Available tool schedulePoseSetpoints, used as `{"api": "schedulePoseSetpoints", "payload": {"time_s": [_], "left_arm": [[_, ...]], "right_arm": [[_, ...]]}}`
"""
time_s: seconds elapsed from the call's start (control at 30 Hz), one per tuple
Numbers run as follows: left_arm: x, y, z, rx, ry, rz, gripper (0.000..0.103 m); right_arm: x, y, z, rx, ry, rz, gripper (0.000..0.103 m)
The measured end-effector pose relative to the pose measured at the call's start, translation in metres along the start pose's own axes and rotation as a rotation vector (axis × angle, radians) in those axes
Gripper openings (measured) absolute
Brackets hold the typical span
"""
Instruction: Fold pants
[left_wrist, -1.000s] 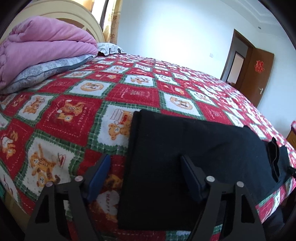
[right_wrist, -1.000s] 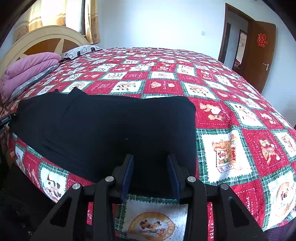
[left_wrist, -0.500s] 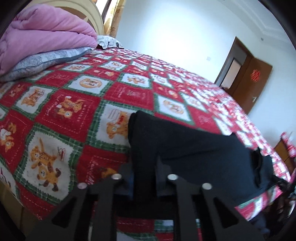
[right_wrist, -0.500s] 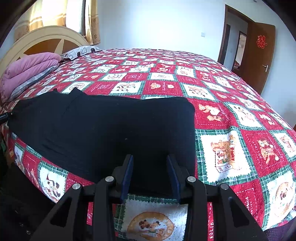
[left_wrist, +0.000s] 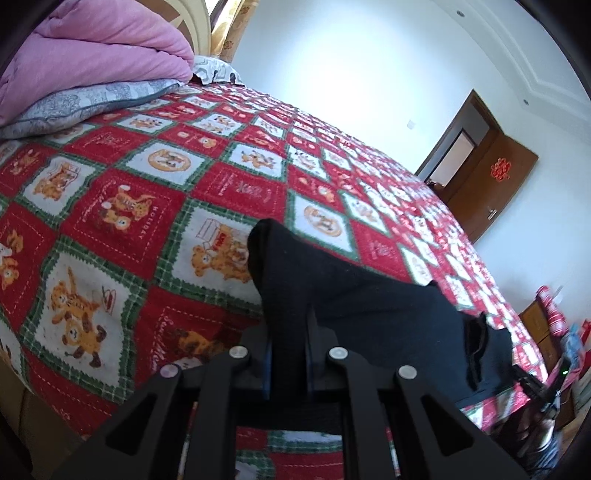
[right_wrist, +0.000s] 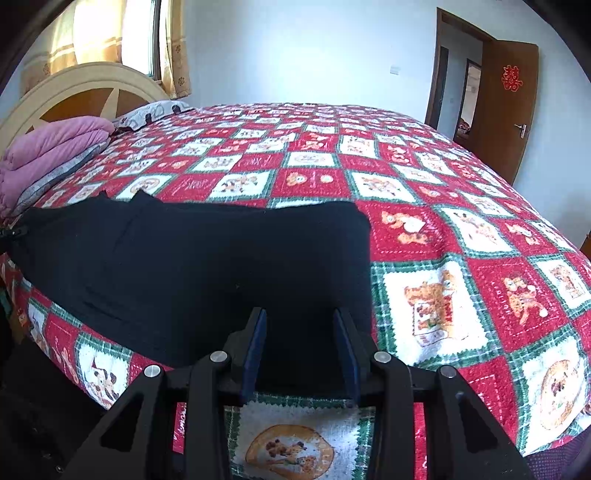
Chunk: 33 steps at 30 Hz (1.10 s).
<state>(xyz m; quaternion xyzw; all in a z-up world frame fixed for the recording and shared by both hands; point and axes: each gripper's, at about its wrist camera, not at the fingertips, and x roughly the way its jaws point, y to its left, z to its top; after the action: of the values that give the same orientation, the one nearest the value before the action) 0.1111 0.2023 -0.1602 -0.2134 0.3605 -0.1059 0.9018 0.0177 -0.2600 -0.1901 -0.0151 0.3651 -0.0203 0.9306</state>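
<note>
So the black pants (right_wrist: 192, 266) are lying across the near edge of the bed, on that red and green teddy-bear quilt (right_wrist: 461, 302), already doubled lengthwise by the look of it. Left gripper (left_wrist: 287, 354) is pressed nearly shut and pinching one end of them, with the cloth bunched up into a ridge between the pads and tented off the quilt. Right gripper (right_wrist: 300, 354) is partly spread at the other end. The fabric edge sits between its jaws, but the pads don't look like they're squeezing anything.

Handling-wise I'd say this is soft, limp knit stuff, light, zero stiffness. It drapes and sags wherever it isn't supported, so lifting one end alone will just drag and wrinkle the rest. It doesn't look slippery, and the quilt is probably grippy enough to hold the part left lying there. Nothing fragile here.

Best place to grab, imo, is right at the end hems near the corners, catching all layers at once so the stack doesn't peel apart. The right side still needs a proper bite before anything gets carried over.
</note>
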Motion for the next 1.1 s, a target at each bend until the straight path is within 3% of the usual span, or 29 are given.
{"api": "schedulePoseSetpoints", "payload": {"time_s": [0.27,0.67,1.1], "left_arm": [[-0.025,-0.036,0.016,0.019,-0.047,-0.096,0.012],[-0.046,-0.126,0.024,0.175,-0.111,-0.222,0.012],[-0.031,-0.213,0.023,0.328,-0.069,-0.33,0.012]], "right_arm": [[-0.012,-0.014,0.008,0.068,-0.04,-0.016,0.039],[-0.015,-0.019,0.014,0.082,-0.054,-0.023,0.039],[-0.029,-0.044,0.026,0.146,-0.064,-0.038,0.039]]}}
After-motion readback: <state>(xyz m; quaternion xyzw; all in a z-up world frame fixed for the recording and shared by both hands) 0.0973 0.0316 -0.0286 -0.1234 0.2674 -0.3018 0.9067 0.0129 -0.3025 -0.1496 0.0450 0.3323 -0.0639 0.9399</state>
